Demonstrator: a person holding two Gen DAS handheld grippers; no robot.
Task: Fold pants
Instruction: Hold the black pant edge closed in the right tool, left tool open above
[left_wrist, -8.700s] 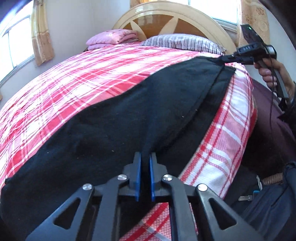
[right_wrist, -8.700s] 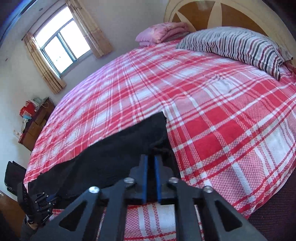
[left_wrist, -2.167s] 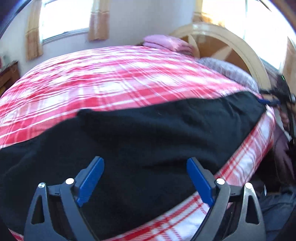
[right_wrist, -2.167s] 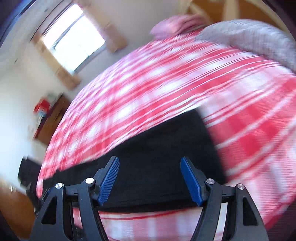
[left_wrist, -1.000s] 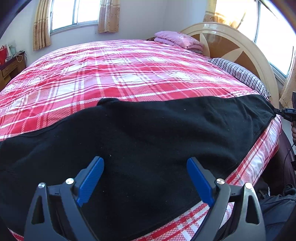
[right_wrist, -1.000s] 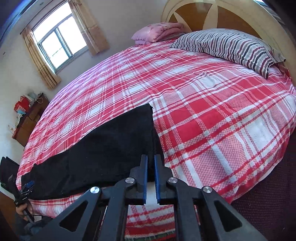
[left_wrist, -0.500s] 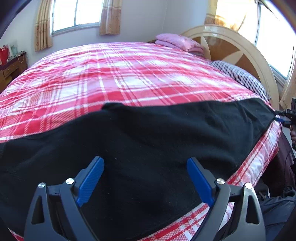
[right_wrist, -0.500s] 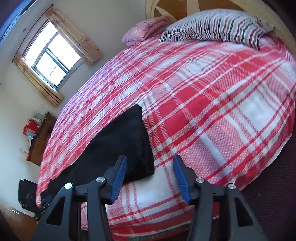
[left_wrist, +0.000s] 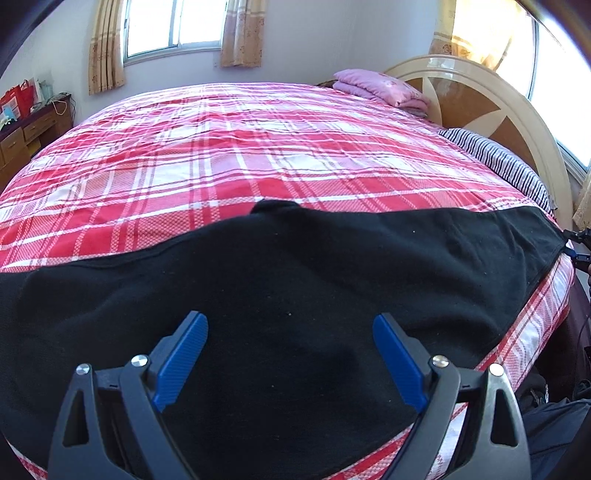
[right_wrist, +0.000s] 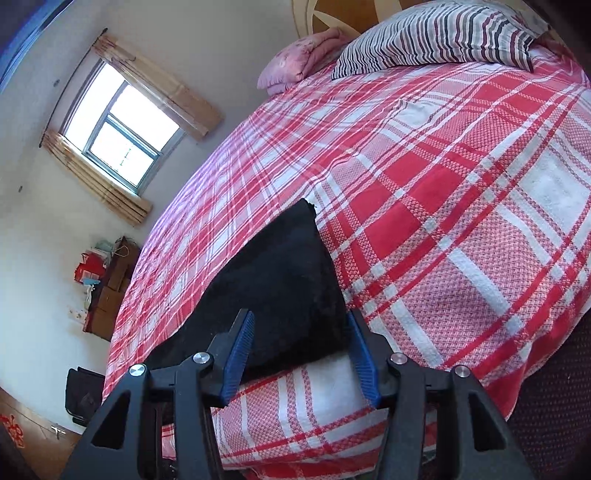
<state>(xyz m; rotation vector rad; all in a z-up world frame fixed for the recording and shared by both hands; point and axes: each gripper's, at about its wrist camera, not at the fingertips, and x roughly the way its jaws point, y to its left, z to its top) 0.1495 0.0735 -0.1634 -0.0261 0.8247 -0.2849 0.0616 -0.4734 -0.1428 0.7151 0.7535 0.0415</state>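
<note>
Black pants lie flat along the near edge of a bed with a red plaid cover, folded lengthwise. My left gripper is open and empty, hovering over the wide waist end. My right gripper is open and empty, just above the leg-hem end of the pants. The right gripper also shows at the far right of the left wrist view, next to the hem.
A striped pillow and a folded pink blanket lie by the headboard. A wooden dresser stands at the far left. Windows with curtains are behind. The bed edge drops off on the near side.
The right gripper was shut on the hem a second ago and has opened, letting go and tilting upward. The left gripper stays open and has drawn back slightly over the pants.
</note>
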